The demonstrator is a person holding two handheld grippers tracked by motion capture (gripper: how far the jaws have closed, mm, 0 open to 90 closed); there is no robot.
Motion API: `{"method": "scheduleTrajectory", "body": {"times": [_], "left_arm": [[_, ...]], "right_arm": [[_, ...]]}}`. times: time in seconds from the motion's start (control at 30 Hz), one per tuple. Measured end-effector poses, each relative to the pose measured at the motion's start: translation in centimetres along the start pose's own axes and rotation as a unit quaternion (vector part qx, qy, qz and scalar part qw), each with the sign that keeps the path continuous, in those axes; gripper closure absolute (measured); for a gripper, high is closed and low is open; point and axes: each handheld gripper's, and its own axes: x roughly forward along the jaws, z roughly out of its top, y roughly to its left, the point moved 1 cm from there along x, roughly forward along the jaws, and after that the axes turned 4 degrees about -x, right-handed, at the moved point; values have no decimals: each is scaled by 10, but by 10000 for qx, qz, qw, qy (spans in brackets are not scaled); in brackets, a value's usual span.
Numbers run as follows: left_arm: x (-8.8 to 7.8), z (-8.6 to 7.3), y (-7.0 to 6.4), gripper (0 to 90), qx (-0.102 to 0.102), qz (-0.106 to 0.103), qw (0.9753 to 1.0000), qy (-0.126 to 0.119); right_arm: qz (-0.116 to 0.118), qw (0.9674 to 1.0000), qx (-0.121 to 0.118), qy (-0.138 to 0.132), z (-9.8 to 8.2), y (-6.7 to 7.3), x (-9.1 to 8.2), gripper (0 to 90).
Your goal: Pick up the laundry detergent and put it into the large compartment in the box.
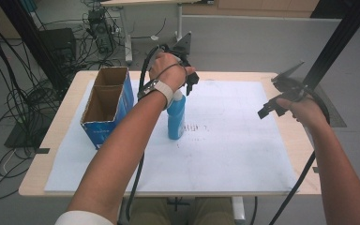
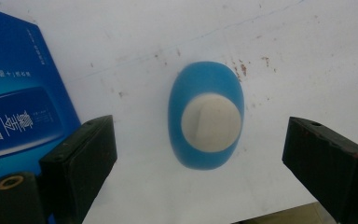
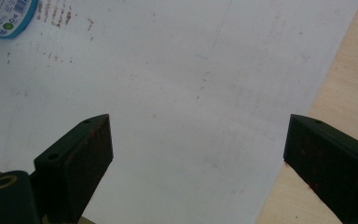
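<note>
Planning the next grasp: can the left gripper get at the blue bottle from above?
Probably yes: the left gripper hangs open right over the blue bottle, nothing lies between them, and the box stands clear beside it.

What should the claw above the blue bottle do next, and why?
Probably lower the left claw straight down around the blue bottle. Its jaws stand open on either side of the white cap, still above it, and the bottle stands upright beside the blue box.
</note>
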Motion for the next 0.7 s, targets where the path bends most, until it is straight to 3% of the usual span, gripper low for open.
{"method": "scheduleTrajectory", "body": {"times": [0.7], "left_arm": [[14, -2, -5, 114, -25, 43, 10000, -40]], "right_arm": [[17, 10000, -11, 13, 2, 1, 2, 79]]}}
